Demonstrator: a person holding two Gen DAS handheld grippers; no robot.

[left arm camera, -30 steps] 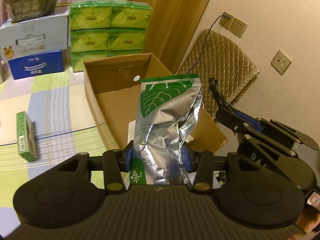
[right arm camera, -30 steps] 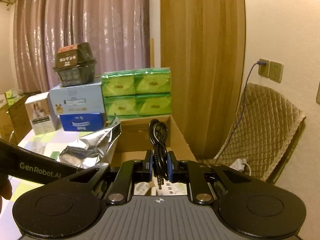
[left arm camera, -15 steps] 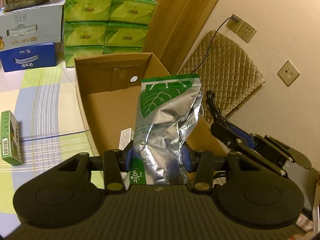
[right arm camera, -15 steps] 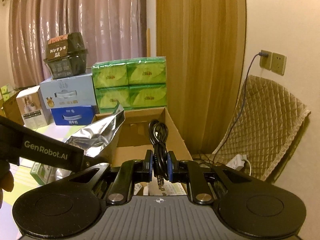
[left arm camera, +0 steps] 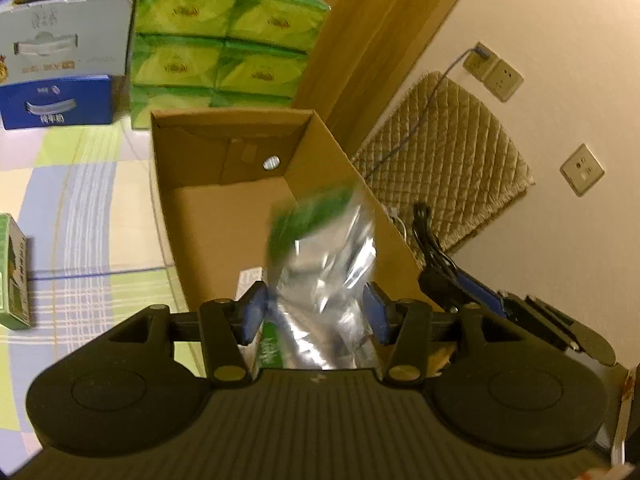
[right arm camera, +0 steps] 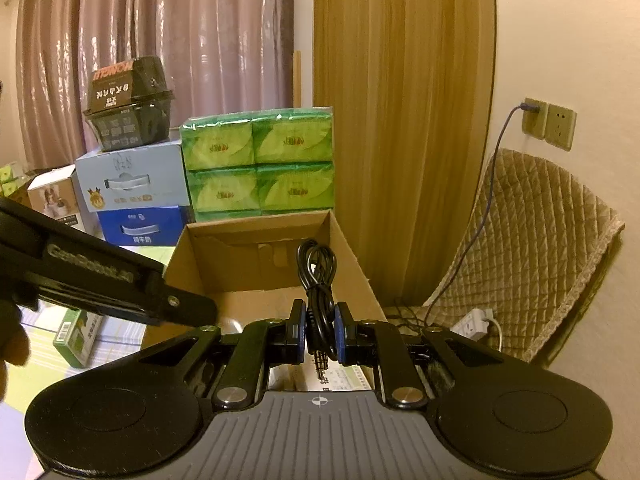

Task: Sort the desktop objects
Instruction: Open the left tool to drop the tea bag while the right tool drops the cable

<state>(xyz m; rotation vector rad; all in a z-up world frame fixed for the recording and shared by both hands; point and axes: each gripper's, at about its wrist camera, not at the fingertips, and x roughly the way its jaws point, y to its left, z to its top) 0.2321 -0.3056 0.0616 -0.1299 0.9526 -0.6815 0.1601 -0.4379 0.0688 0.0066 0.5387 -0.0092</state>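
A silver foil bag with a green leaf top (left arm camera: 324,264) is blurred and sinking between the blue pads of my left gripper (left arm camera: 316,312). The jaws are opening and the pads no longer pinch the bag. It hangs over the open cardboard box (left arm camera: 192,200). My right gripper (right arm camera: 320,332) is shut on a coiled black cable (right arm camera: 318,272), whose plug ends hang below the pads. It hovers at the box's near right corner. In the left wrist view, the right gripper (left arm camera: 452,276) and its cable (left arm camera: 430,240) sit just right of the box wall.
Green tissue packs (left arm camera: 224,40) and blue-and-white cartons (left arm camera: 60,64) stand behind the box. A black tub (right arm camera: 128,108) tops the cartons. A small green box (left arm camera: 12,276) lies on the checked cloth at left. A quilted chair (left arm camera: 440,160) and power strip (right arm camera: 476,320) are at right.
The foil bag has slipped downward in the left jaws and blurred; the jaws have parted slightly. The left gripper moved closer over the box. The right gripper still holds the cable.
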